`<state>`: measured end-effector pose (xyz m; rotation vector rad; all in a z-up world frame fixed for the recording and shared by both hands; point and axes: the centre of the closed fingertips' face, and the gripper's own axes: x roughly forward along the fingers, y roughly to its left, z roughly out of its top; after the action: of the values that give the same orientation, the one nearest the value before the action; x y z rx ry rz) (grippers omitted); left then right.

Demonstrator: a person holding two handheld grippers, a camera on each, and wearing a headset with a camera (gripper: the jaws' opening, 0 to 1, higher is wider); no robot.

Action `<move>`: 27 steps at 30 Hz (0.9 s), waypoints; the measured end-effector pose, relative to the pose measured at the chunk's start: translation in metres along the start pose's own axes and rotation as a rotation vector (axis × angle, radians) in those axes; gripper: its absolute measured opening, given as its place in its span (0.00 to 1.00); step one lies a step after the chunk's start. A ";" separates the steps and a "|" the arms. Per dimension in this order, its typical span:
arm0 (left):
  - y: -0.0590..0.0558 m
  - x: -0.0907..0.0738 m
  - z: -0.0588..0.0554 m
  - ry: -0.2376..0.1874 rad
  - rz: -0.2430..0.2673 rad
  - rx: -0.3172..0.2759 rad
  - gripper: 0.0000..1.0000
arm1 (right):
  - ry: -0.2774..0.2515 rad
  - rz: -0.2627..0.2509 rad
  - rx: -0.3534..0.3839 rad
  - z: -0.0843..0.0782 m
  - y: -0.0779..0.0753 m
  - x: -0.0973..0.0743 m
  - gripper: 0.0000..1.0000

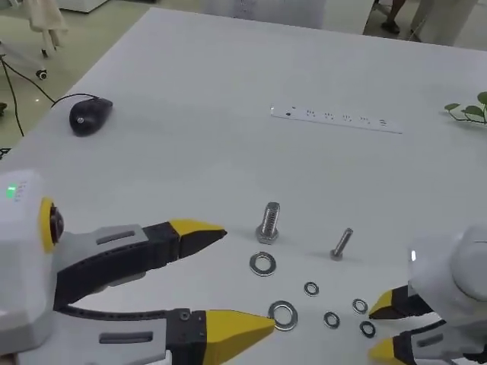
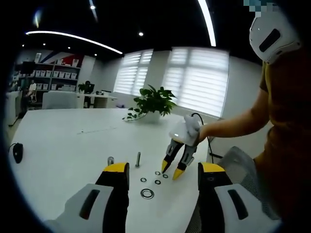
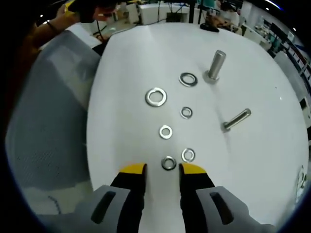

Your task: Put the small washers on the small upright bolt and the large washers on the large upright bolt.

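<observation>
The right gripper (image 3: 163,170) has its jaws spread, with a small washer (image 3: 168,163) flat on the bench (image 3: 126,58) just beyond and between the tips. I'd come down squarely and pinch only its rim, clear of its neighbour (image 3: 188,155). The left gripper (image 1: 232,277) is spread too. I count four small washers, two large washers (image 3: 156,96) and two bolts (image 3: 215,64).

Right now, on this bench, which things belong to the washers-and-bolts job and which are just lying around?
For the job: large bolt; small bolt; two large washers; four small washers.

Just lying about: computer mouse; power strip; plant at the far edge.
</observation>
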<state>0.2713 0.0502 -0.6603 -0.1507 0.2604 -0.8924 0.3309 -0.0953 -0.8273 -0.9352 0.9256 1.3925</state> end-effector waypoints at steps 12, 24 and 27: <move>-0.001 0.001 -0.002 -0.002 0.008 0.001 0.56 | -0.010 -0.021 -0.008 0.002 -0.003 0.001 0.23; -0.005 0.001 -0.003 -0.001 0.010 0.002 0.55 | 0.025 -0.024 -0.064 0.002 -0.003 0.002 0.16; -0.006 0.000 -0.002 -0.003 0.011 0.005 0.55 | 0.028 -0.024 -0.064 0.002 -0.003 0.002 0.15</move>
<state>0.2668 0.0463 -0.6605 -0.1462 0.2563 -0.8816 0.3343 -0.0931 -0.8284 -1.0126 0.8922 1.3982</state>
